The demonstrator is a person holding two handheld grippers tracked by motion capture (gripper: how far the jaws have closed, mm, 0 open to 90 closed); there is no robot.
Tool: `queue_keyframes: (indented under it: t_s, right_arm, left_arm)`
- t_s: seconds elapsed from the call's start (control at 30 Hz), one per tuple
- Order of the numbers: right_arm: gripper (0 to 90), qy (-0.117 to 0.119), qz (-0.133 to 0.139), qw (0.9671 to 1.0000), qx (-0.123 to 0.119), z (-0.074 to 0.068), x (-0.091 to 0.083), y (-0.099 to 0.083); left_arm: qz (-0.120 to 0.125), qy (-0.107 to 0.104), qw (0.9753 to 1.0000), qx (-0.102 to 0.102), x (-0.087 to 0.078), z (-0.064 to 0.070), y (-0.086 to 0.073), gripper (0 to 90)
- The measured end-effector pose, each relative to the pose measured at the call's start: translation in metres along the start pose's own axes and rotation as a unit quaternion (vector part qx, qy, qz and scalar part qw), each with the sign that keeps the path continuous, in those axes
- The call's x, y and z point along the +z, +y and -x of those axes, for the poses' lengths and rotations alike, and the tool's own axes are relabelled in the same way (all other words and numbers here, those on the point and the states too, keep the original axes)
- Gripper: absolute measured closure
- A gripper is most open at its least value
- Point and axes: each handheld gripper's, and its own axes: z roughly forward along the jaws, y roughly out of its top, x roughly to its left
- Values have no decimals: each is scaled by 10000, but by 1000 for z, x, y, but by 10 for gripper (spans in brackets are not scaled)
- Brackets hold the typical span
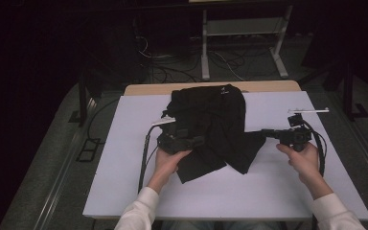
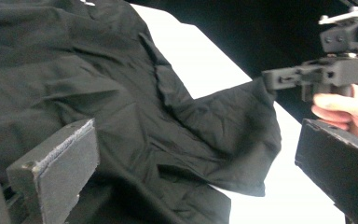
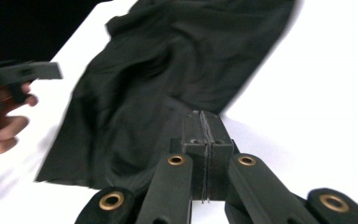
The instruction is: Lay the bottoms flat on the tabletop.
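Right gripper view: R gripper (image 3: 204,122) pinching blk cloth (image 3: 168,65)

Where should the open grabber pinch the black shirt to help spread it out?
Probably the loose bottom corner of the shirt, coming in low from the person's side. That flap lies flat and single on the white table, while the middle is bunched. The left gripper stands open above the cloth; the right gripper is shut at the shirt's other edge.

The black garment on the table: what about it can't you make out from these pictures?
- High view: the black garment is bunched and dark, so its type and folds stay unclear.
- Right gripper view: the right gripper hides any pinched cloth.
- Left gripper view: the frame edges cut off the garment's top and left.
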Motion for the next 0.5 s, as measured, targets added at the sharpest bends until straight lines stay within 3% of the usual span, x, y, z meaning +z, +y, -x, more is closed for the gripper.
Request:
queue_keyframes:
  t_s: [0.23,0.33,0.4,0.5]
  right_arm:
    - [886,-153,99,9986,491,35,-4,-4]
    - [885,-181,47,9982,567,42,0,-6]
    - [885,-156,5,9981,604,44,2,-7]
    - [885,-129,-31,9981,600,45,5,-7]
  left_arm:
    - [-264,-214,9991,240,23,14,3,5]
    - [-477,-393,9971,436,37,22,1,85]
    - [-701,-519,9942,629,48,29,-1,104]
    - [-1097,-681,9860,1057,69,41,-6,149]
